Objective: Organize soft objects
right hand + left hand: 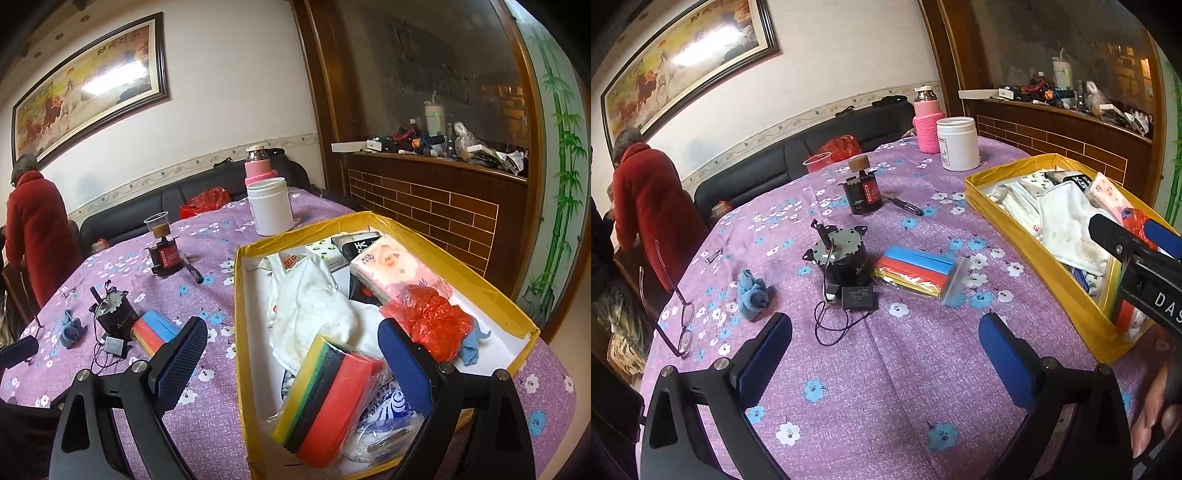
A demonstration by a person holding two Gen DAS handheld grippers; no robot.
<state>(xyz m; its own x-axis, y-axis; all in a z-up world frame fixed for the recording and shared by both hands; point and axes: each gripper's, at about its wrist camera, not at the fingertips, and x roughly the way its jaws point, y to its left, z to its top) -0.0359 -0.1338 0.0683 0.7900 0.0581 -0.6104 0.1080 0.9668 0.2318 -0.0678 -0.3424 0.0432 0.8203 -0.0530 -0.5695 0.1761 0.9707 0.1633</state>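
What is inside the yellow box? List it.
In the yellow box: white cloth, tissue pack, red plastic bag, blue rag, bagged sponges. Items beneath them are covered.

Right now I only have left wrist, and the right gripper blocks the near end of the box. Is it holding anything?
Observer: No. The right gripper is open. A sponge pack lies in the box below it, and the pads are not on it.
Operator: Any soft stuff in that end that I can't see?
Observer: Yes, a blue cloth sits near the right corner of the box, against the red bag.
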